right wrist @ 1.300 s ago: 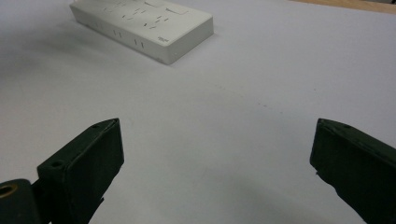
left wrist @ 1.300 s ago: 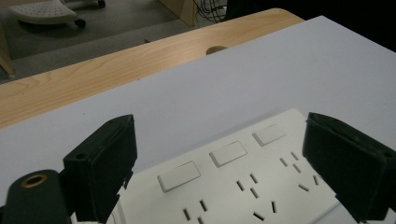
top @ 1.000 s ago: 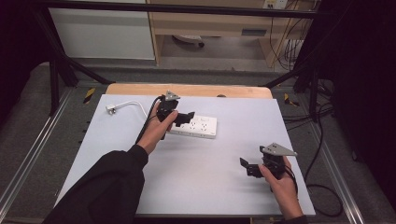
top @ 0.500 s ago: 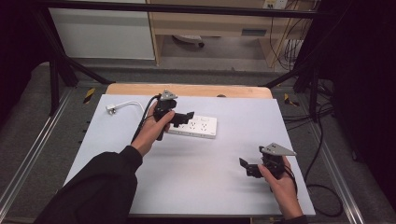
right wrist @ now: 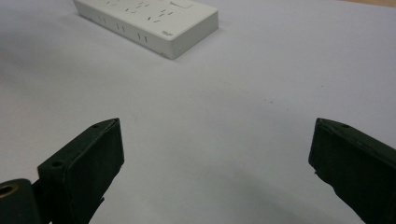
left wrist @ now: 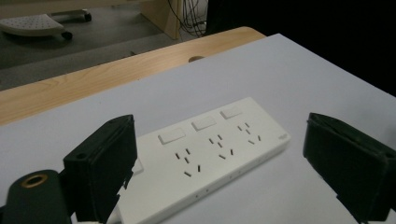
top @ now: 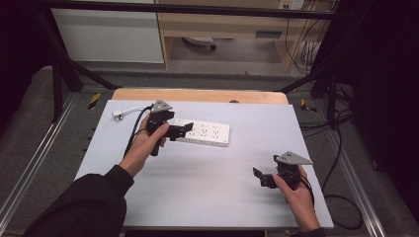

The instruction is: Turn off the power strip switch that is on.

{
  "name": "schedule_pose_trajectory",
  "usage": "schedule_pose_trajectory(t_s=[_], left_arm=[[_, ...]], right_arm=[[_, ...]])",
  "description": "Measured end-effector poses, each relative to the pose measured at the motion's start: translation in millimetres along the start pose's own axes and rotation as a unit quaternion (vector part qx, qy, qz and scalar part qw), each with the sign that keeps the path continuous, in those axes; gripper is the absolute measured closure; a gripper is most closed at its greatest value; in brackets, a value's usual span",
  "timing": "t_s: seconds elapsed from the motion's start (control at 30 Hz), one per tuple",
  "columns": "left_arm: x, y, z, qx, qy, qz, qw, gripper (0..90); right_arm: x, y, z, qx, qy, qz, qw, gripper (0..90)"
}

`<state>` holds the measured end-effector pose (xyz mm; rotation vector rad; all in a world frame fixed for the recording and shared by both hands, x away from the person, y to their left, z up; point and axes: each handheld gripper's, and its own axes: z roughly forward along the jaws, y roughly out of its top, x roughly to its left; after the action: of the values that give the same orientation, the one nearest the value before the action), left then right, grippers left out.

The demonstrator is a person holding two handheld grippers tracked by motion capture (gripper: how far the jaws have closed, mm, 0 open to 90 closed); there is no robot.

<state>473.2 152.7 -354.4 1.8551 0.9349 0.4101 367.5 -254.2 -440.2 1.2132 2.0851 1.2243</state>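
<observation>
A white table with a pale wooden strip along its far edge stands in a dim room, ringed by a black metal frame and grey floor, with a light wood cabinet and loose cables behind it. A white power strip lies flat on the far half of the table, its white cord trailing off to the left. The left gripper, held in the person's left hand, hovers at the strip's left end with its jaws spread wide either side of it, not touching. The right gripper rests low near the table's front right corner, well apart from the strip, jaws also wide and holding nothing.
</observation>
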Motion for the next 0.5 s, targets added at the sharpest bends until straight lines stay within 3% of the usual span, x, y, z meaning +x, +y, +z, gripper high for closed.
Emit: schedule_pose_trajectory(t_s=[0.2, 0.5], left_arm=[[5.5, -14.7, -23.0, 0.003, 0.006, -0.012, 0.9999, 10.1], [9.1, -36.6, -63.9, -0.019, 0.006, -0.027, 0.9995, 9.8]], right_arm=[[0.1, 0.2, 0.7, 0.000, -0.006, -0.005, 1.0000, 4.1], [0.2, -0.3, 1.5, 0.005, -0.005, -0.004, 1.0000, 4.9]])
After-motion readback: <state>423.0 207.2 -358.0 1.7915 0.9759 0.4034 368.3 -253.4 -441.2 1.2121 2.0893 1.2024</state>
